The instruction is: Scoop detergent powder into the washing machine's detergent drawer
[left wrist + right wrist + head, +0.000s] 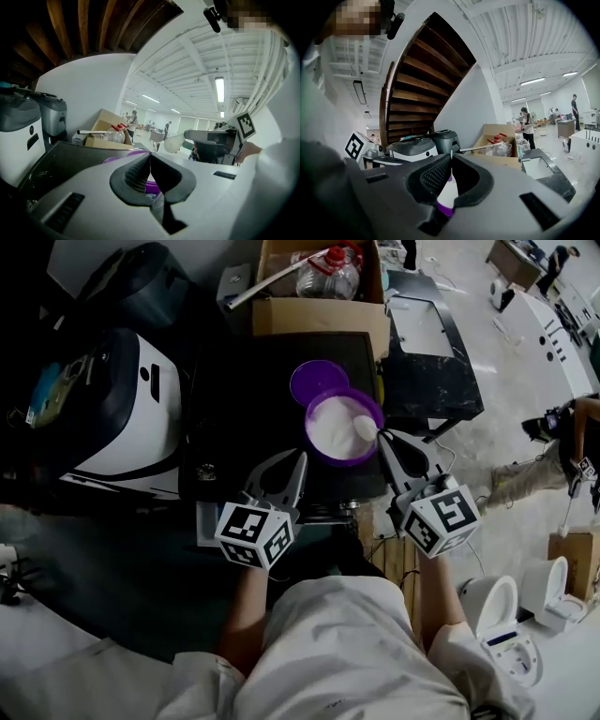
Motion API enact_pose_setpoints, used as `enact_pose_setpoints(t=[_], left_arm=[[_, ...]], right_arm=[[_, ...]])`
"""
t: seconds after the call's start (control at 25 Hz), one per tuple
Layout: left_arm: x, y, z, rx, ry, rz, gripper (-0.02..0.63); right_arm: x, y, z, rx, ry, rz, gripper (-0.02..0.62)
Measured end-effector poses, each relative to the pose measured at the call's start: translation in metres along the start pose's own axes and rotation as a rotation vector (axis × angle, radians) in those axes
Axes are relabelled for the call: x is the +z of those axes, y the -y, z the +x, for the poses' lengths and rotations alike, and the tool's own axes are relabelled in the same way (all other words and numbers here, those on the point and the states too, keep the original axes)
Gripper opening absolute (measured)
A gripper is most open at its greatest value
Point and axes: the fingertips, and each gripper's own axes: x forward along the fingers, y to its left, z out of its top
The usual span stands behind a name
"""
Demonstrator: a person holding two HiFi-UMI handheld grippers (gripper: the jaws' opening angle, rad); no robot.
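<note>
Surface: a flat black surface, smooth and matte, carries the tub and the lid.
Appliance: a rounded white and dark grey appliance with a glossy shell stands just beside the surface at its left.
Box: an open brown cardboard box sits at the far edge of the surface. In it lies a clear plastic bottle with a red cap.
Tub: a round purple plastic tub, open at the top, stands on the right part of the surface, well filled.
Contents: fine white detergent powder fills the tub nearly to the rim, its top uneven.
Lid: a flat round purple lid lies just behind the tub, touching or nearly touching its rim.
Left hand-held gripper: grey, with ribbed black pads. Its jaws are pressed together with nothing between them. The tips sit just beside the near left rim of the tub, which shows through the gap under the pads.
Right hand-held gripper: jaws pressed together on the thin handle of the scoop. The tips reach over the tub's right rim.
Scoop: a white plastic scoop with a rounded bowl rests on the powder at the right side of the tub, with its handle running back into the right jaws.
Drawer: I cannot make it out in any view.
</note>
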Motion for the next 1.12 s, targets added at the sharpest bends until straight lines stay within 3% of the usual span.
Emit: enact_pose_setpoints(t=[0.72, 1.12], left_arm=[[0.003, -0.037, 0.033, 0.196, 0.011, -0.047, 0.02], [-0.005, -0.042, 0.037, 0.287, 0.02, -0.074, 0.02]], right_arm=[[-0.024, 0.029, 0.083, 0.22, -0.178, -0.085, 0.012], [-0.044, 0.031, 0.108, 0.323, -0.293, -0.22, 0.012]])
